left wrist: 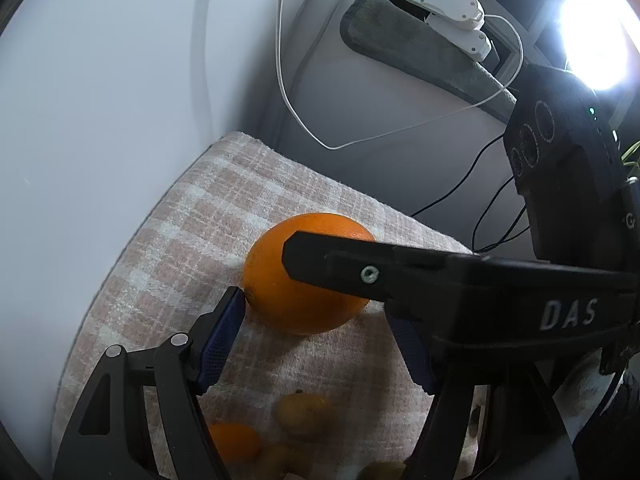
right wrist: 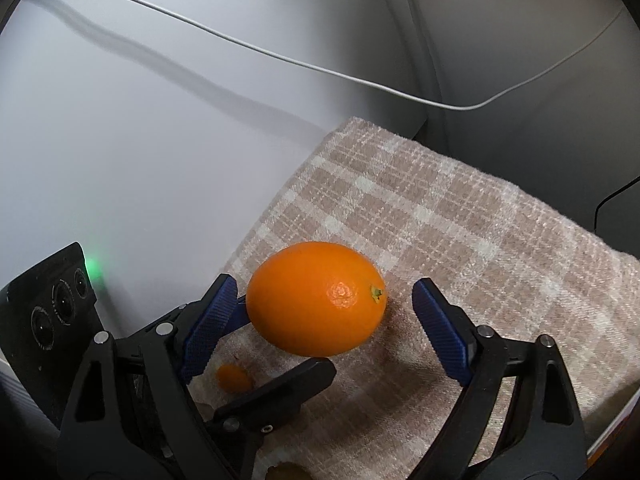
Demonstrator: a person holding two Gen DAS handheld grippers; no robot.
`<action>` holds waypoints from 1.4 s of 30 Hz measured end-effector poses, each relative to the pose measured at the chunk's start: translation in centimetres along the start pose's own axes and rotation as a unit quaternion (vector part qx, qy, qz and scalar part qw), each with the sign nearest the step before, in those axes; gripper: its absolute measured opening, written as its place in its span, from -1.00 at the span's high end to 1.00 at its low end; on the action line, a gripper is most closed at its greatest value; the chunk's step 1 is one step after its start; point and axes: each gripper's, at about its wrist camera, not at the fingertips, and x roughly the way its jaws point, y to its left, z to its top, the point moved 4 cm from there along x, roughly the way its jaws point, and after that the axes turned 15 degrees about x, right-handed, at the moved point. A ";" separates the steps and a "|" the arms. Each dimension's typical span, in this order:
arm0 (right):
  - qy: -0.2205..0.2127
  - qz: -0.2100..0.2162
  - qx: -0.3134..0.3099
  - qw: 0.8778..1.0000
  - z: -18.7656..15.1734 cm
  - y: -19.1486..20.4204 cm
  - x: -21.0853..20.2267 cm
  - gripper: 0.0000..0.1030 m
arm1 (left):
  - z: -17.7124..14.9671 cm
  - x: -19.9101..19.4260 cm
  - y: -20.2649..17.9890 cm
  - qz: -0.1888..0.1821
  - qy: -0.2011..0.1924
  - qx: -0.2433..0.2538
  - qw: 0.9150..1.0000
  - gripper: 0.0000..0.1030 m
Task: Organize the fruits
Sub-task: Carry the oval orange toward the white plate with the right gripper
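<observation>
- A checked beige towel (right wrist: 460, 216) covers the surface, its edge running against a pale wall (right wrist: 140, 140).
- The big orange (right wrist: 316, 300) sits on the towel between both tools.
- Left gripper (left wrist: 316, 328) jaws are apart, one blue pad touching the orange.
- Right gripper (right wrist: 324, 320) jaws are apart too, around the fruit.
- A white cable (left wrist: 288, 92) dangles behind (a grey cloth (left wrist: 420, 52) lies further back).
- Smaller fruits (left wrist: 304, 416) lie nearer on the towel.

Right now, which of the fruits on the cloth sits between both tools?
The big orange; the small orange fruit lies nearer the cameras, outside both.
</observation>
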 end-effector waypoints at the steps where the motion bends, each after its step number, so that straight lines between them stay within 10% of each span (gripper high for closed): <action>1: 0.003 0.001 0.001 1.000 0.0 0.0 0.2 -0.63 | 0.0 0.1 0.0 0.000 0.000 0.000 1.000 -0.38; 22: 0.001 0.012 0.000 1.000 -1.1 0.4 -1.0 -0.49 | -0.6 -1.3 -2.1 0.017 -0.021 0.015 1.000 -0.34; 42: -0.061 0.027 0.002 0.998 -4.1 -0.7 -10.4 -0.47 | 0.2 -6.1 -11.4 0.013 -0.075 0.075 0.994 -0.34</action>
